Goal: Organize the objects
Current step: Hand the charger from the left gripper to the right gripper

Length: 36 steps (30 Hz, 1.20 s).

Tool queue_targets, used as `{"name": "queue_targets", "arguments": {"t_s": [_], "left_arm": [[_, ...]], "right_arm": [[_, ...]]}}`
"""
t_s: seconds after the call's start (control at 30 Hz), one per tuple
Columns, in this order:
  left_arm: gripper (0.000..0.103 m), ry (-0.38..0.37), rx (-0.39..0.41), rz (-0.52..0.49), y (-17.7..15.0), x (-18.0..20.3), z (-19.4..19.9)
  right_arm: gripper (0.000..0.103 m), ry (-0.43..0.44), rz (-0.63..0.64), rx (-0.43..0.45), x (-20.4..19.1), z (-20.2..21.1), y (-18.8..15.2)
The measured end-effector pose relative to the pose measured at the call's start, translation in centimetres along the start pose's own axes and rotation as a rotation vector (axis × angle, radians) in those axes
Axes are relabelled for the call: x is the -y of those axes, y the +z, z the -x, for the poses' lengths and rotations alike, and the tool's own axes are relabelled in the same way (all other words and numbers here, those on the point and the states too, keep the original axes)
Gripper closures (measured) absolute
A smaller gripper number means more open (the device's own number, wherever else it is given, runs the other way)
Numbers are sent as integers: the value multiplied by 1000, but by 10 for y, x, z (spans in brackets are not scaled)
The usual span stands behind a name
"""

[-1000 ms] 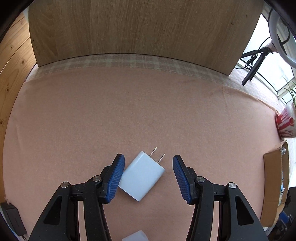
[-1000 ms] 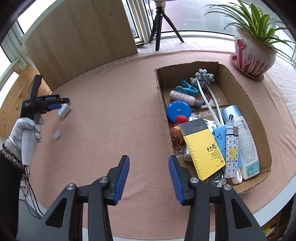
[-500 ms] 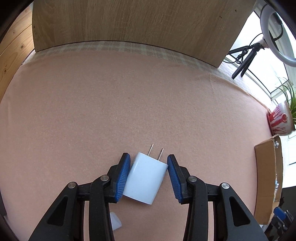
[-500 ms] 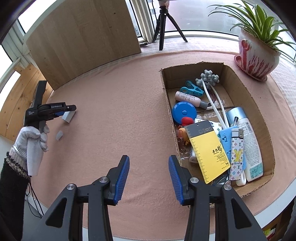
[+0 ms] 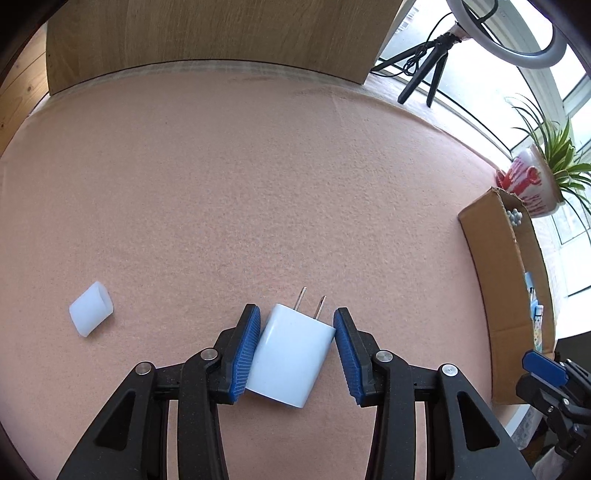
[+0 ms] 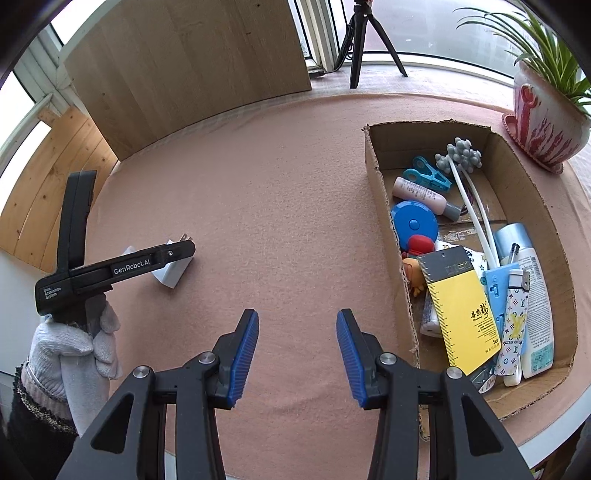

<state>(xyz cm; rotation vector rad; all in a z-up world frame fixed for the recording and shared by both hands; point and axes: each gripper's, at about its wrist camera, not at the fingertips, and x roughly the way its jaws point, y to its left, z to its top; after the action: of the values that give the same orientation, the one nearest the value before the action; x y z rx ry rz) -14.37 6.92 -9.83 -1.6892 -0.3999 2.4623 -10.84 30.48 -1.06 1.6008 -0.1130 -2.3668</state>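
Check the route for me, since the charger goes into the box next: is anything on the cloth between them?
Nothing visible. The white charger sits clamped in the left gripper, and only bare pink cloth lies between it and the cardboard box.

We note a pink felt cloth [image 6: 288, 177] covering the table surface. At its far edge stands an upright wooden board [image 6: 184, 62], with plank wood panelling [image 6: 40, 206] to the left of it. A black tripod [image 6: 360, 33] stands beyond the cloth by the window; in the left wrist view it carries a ring light [image 5: 506, 40] with a cable hanging along it. A spider plant in a white pot with red markings [image 6: 543, 122], set on a red saucer, stands at the far right corner.
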Motion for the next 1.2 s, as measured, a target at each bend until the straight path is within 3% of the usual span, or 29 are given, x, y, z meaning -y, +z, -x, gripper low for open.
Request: {"name": "queue_targets", "arguments": {"t_s": [0.23,0.37,0.43,0.53,0.67,1.03,1.2], "left_arm": [[58,-27,-24,-8,-21,12,5],[44,-73,-48,-28,-30,16,11],[44,-78,-45,-58,-35,15,17],[45,-96,-49,-73,-41,11,21],[63,-128,-63,-84,-50,5,22],[63,-172,-60,-89,-52,4,17],[63,-177,-60,-85,-53,6,16]], "right_arm": [[63,9,4,-11,-11,-9,-5],[63,18,-2,-20,-13,-15,-7],[63,26,-10,-23,-14,-17,-7],[63,51,-22,-28,-15,-22,-6],[63,102,-30,-56,-23,-37,0],[63,232,-40,-185,-58,-87,13],[71,266,-71,-222,-60,-100,13]]}}
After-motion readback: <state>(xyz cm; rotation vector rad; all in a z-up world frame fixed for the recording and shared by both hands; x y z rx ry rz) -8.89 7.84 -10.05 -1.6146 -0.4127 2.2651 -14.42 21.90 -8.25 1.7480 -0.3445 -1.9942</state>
